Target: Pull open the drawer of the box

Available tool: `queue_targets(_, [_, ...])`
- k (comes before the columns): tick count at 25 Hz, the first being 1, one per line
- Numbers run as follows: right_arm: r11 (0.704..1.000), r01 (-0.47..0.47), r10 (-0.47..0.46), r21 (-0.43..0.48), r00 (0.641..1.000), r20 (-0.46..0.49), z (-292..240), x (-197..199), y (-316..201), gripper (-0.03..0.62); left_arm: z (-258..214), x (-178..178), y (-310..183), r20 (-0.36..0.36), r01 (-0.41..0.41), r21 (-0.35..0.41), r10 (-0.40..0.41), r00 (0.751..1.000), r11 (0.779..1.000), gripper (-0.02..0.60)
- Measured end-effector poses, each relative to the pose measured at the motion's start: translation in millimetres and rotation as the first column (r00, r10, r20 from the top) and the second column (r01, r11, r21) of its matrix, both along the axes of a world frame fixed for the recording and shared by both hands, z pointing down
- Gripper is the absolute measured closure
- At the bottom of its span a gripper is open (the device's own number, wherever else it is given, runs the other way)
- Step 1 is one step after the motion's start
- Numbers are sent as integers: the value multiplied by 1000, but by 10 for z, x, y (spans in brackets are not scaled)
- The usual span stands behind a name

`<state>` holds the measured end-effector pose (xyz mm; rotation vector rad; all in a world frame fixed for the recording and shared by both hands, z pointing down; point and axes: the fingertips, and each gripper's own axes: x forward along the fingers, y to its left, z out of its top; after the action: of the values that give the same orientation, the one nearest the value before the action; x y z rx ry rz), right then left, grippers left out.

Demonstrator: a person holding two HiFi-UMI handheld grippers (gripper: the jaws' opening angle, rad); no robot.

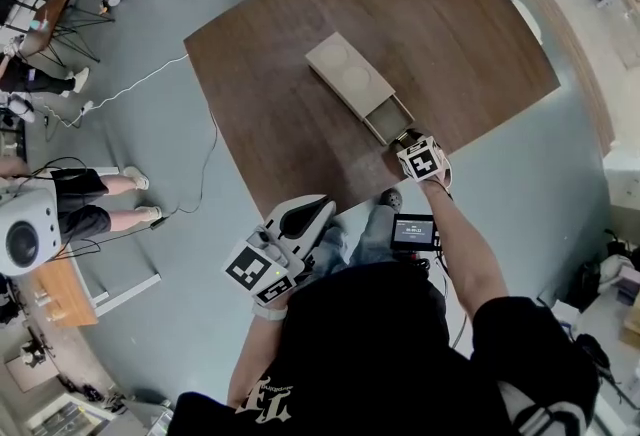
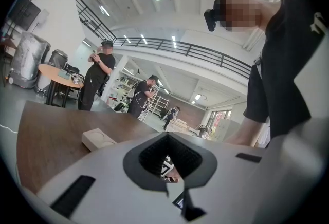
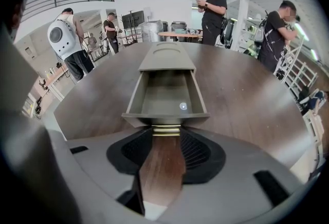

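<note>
Jaws of right gripper (image 3: 164, 136) on handle (image 3: 166, 129)

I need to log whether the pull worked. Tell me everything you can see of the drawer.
The drawer is a beige, matte, open-topped tray, standing partly out of the box toward the person, over the brown table. It looks empty apart from a small pale round spot on its floor. A ribbed brass-coloured handle sits mid-front, and the right gripper has its jaws closed on it. Nothing else touches the drawer.

Prob. no legible txt; screen (image 1: 415, 231) blurry.
</note>
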<state>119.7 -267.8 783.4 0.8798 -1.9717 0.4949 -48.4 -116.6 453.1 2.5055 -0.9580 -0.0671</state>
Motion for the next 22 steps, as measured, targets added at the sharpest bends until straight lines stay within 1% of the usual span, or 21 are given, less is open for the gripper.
queue_targets(6, [1000,-6,6,0,1000,-5,15,54,55,437,3,92,-8,-8,-20,-1,20,1000,1000,575])
queue_targets(11, [1000,-10,10,-1,1000,3,9,94,104,437,9,211,-29,-1,-57,4,57,998,998,575])
queue_targets(22, [1000,-2,1,-10,1000,-9,41,147,203,437,19,169,-29,-4,-44,1,44,999,999,577])
